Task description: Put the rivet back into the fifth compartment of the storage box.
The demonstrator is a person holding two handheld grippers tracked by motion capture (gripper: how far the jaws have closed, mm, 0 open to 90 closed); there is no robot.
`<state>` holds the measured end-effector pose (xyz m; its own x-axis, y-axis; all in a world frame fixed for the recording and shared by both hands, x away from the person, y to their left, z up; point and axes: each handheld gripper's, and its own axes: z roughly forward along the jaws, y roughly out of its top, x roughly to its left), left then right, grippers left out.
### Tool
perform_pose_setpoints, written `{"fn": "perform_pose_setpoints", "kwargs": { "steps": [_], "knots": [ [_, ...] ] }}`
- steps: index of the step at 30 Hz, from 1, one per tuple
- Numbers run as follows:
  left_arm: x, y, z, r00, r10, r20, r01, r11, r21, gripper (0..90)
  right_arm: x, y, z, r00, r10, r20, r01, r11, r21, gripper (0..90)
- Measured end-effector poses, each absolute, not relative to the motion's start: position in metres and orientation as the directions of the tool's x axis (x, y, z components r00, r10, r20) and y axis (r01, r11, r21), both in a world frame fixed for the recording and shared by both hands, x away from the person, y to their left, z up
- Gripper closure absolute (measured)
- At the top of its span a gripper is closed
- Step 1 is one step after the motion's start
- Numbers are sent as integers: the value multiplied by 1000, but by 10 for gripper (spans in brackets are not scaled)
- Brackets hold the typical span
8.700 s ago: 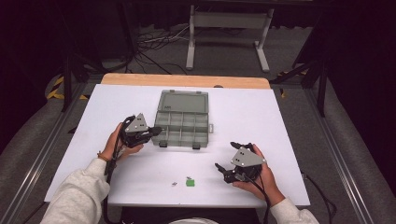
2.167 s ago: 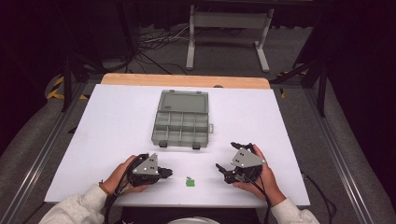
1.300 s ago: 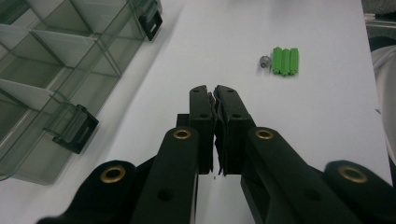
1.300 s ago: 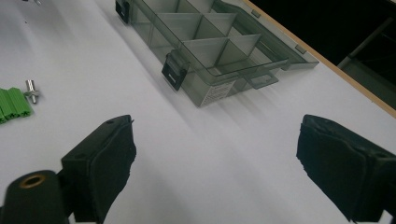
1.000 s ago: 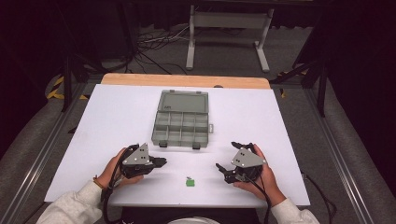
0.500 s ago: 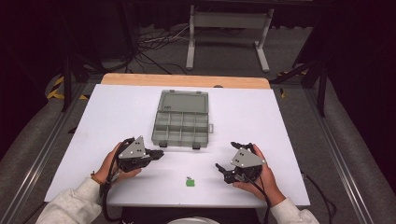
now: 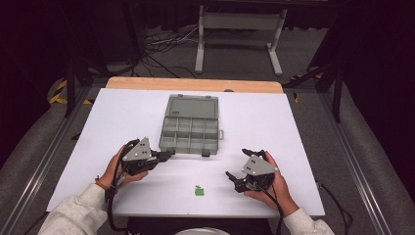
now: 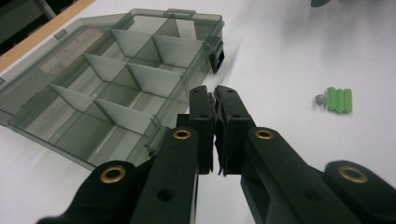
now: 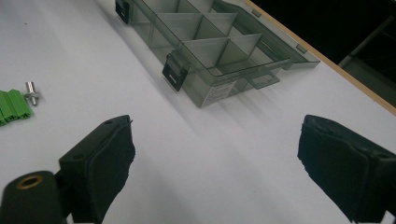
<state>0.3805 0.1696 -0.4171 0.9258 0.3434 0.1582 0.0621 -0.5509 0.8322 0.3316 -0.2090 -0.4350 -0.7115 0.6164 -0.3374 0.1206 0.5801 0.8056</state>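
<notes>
A: Left gripper (image 7: 164,155): jaws pressed together, nothing visible between them, tips just beside the near left corner of the smoky transparent plastic compartment box (image 7: 191,128), lid laid open.

B: Right gripper (image 7: 240,169): jaws wide, empty. Small green ribbed block (image 7: 198,191) lies between both grippers, tiny metal pin (image 8: 319,98) touching it.

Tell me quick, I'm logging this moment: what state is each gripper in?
Left gripper: closed; whether anything small is pinched between the pads cannot be told.
Right gripper: open, holding nothing.
</notes>
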Motion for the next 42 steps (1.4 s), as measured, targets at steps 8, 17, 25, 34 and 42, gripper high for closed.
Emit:
{"fn": "perform_pose_setpoints", "kwargs": {
  "steps": [8,17,25,34,42],
  "knots": [
    [388,170,-412,920,360,154,67,-533,843,865,332,-210,-435,-702,629,-332,128,571,811,93],
    [396,169,-408,914,370,164,62,-530,846,865,333,-211,-434,-691,645,-328,130,556,821,73],
    [405,169,-408,905,393,163,74,-523,849,865,333,-211,-435,-691,645,-326,132,557,820,72],
    [415,168,-409,900,407,156,90,-524,847,865,333,-210,-435,-690,640,-337,130,567,813,72],
    [423,167,-411,892,425,152,105,-523,846,865,333,-210,-436,-693,636,-340,129,573,810,74]
  ]
}}
